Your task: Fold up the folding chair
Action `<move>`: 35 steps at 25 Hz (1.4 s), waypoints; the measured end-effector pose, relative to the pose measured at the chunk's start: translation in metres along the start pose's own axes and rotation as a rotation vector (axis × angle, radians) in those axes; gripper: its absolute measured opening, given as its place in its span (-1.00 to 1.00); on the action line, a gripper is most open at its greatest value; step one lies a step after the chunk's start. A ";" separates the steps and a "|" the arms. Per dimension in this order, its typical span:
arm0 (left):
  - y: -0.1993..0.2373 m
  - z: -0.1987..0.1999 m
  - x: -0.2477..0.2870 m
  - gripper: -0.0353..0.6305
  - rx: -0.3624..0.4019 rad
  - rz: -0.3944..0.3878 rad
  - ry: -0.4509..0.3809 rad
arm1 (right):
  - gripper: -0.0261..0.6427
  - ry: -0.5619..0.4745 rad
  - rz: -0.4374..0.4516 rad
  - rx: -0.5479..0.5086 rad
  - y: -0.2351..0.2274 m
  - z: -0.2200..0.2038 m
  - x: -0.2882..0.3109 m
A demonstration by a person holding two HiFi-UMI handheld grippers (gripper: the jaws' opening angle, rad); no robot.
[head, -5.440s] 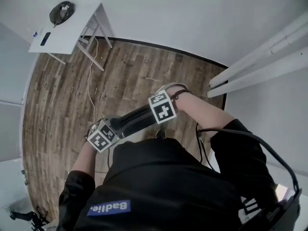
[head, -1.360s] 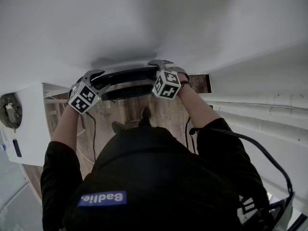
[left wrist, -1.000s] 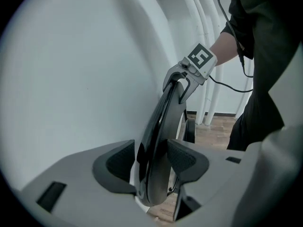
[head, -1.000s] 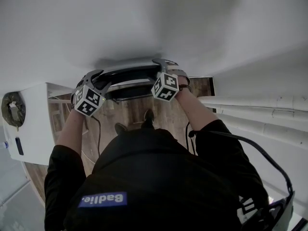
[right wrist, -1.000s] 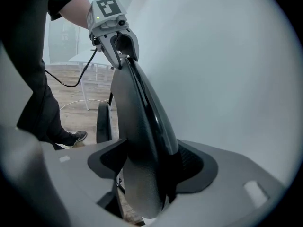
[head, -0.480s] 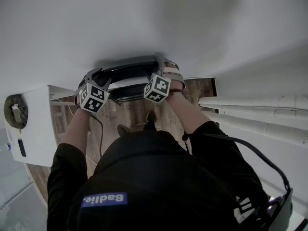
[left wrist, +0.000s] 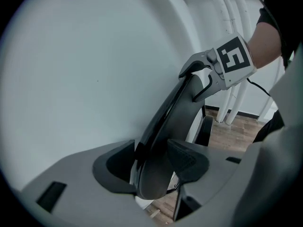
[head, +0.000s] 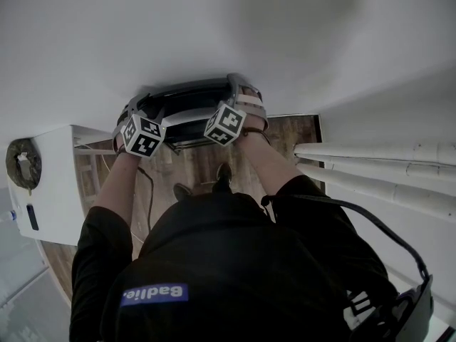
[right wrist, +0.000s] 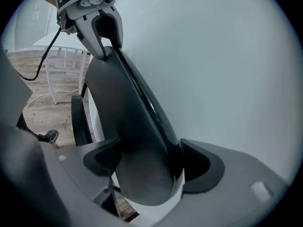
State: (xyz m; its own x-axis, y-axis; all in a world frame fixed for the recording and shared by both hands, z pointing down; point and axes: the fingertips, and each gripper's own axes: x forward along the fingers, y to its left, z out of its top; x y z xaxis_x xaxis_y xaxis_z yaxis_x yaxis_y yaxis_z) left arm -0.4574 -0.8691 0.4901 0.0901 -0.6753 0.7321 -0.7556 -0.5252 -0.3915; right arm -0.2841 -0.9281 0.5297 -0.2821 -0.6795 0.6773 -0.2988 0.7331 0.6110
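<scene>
The folded black folding chair (head: pixel 187 109) stands upright against the white wall, its curved backrest top between my two grippers. My left gripper (head: pixel 137 112) grips the left end of the backrest (left wrist: pixel 170 122), and its pads (left wrist: pixel 187 160) press on both faces. My right gripper (head: pixel 239 92) straddles the right end of the backrest (right wrist: pixel 123 112). Its jaws have just been opening; the padded back and black frame still sit between them, and the pads look eased off. Each gripper also shows at the far end of the other's view: the right gripper (left wrist: pixel 196 82) and the left gripper (right wrist: pixel 102 32).
The white wall (head: pixel 214 27) is right behind the chair. A white table (head: pixel 50 191) with a dark round object (head: pixel 20 164) stands at the left. White pipes (head: pixel 377 162) run along the right. A cable (head: pixel 146 198) trails over the wood floor by the person's shoes (head: pixel 222 173).
The chair came from the open floor to the wall. Over the last second both grippers slid inward along the backrest and tilted, and the chair top shifted closer to the wall.
</scene>
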 end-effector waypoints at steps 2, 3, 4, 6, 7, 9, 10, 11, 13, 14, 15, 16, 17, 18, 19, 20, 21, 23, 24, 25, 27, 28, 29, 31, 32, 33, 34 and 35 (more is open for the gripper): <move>0.002 0.000 0.003 -0.30 -0.001 0.000 0.005 | 0.15 0.006 -0.019 0.002 -0.002 0.000 0.002; 0.002 0.001 0.005 -0.30 -0.001 -0.003 0.007 | 0.16 0.010 -0.030 0.002 -0.003 -0.001 0.003; 0.003 0.002 0.006 -0.30 -0.002 -0.007 0.009 | 0.16 0.013 -0.041 0.002 -0.004 0.000 0.003; 0.006 0.001 0.006 -0.30 -0.004 -0.009 0.014 | 0.17 0.012 -0.060 0.002 -0.005 0.002 0.003; 0.007 0.001 0.006 -0.30 -0.004 -0.008 0.015 | 0.17 0.010 -0.068 0.001 -0.005 0.003 0.004; 0.008 0.000 0.007 -0.30 -0.003 -0.006 0.018 | 0.17 0.010 -0.076 -0.002 -0.006 0.004 0.004; 0.008 -0.001 0.007 -0.30 -0.003 -0.007 0.019 | 0.17 0.013 -0.077 -0.006 -0.006 0.005 0.004; 0.009 -0.001 0.007 -0.30 -0.002 -0.009 0.022 | 0.17 0.016 -0.077 -0.010 -0.005 0.005 0.003; 0.010 -0.001 0.007 -0.30 0.002 -0.016 0.030 | 0.17 0.024 -0.077 -0.023 -0.005 0.006 0.003; 0.010 -0.001 0.008 -0.30 0.004 -0.020 0.036 | 0.17 0.029 -0.079 -0.032 -0.006 0.005 0.003; 0.010 0.000 0.009 -0.30 0.005 -0.024 0.042 | 0.17 0.034 -0.082 -0.042 -0.006 0.005 0.003; 0.011 0.000 0.009 -0.30 0.005 -0.028 0.048 | 0.17 0.036 -0.088 -0.051 -0.006 0.005 0.003; 0.011 0.000 0.010 -0.30 0.005 -0.031 0.053 | 0.17 0.036 -0.093 -0.058 -0.006 0.005 0.003; 0.011 0.000 0.010 -0.30 0.003 -0.034 0.057 | 0.17 0.036 -0.099 -0.062 -0.007 0.004 0.004; 0.011 0.000 0.011 -0.30 0.000 -0.035 0.061 | 0.17 0.035 -0.104 -0.066 -0.007 0.004 0.004; 0.011 0.000 0.011 -0.30 -0.002 -0.037 0.066 | 0.17 0.034 -0.106 -0.069 -0.007 0.004 0.004; 0.012 0.000 0.011 -0.30 -0.005 -0.039 0.073 | 0.17 0.034 -0.106 -0.073 -0.007 0.005 0.004; 0.013 0.000 0.012 -0.30 -0.010 -0.043 0.088 | 0.17 0.035 -0.104 -0.091 -0.006 0.004 0.004; 0.013 0.001 0.012 -0.30 -0.013 -0.044 0.096 | 0.17 0.037 -0.110 -0.111 -0.007 0.003 0.003; 0.013 0.002 0.013 -0.30 -0.016 -0.045 0.103 | 0.17 0.039 -0.118 -0.136 -0.009 0.001 0.002; 0.014 0.004 0.016 -0.30 -0.021 -0.047 0.115 | 0.17 0.031 -0.132 -0.187 -0.011 -0.001 0.000; 0.015 0.004 0.017 -0.30 -0.023 -0.047 0.119 | 0.17 0.022 -0.134 -0.204 -0.011 -0.001 0.000; 0.016 0.005 0.018 -0.30 -0.023 -0.046 0.124 | 0.16 0.012 -0.133 -0.215 -0.011 -0.001 0.000; 0.018 0.005 0.021 -0.30 -0.024 -0.042 0.133 | 0.17 -0.003 -0.129 -0.226 -0.010 -0.001 0.002; 0.019 0.004 0.022 -0.30 -0.026 -0.040 0.138 | 0.17 -0.008 -0.128 -0.229 -0.009 -0.001 0.002; 0.019 0.004 0.022 -0.30 -0.028 -0.038 0.141 | 0.17 -0.012 -0.127 -0.231 -0.009 -0.001 0.003; 0.020 0.003 0.023 -0.30 -0.029 -0.037 0.143 | 0.17 -0.018 -0.125 -0.232 -0.009 0.000 0.003; 0.020 0.003 0.022 -0.30 -0.030 -0.037 0.142 | 0.17 -0.026 -0.121 -0.233 -0.009 0.000 0.003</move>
State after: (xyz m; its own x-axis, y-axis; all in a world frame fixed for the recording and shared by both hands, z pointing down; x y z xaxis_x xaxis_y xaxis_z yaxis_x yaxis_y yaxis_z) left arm -0.4688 -0.8962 0.4966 0.0274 -0.5749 0.8178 -0.7725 -0.5313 -0.3476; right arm -0.2828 -0.9367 0.5261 -0.2810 -0.7610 0.5847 -0.1145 0.6315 0.7669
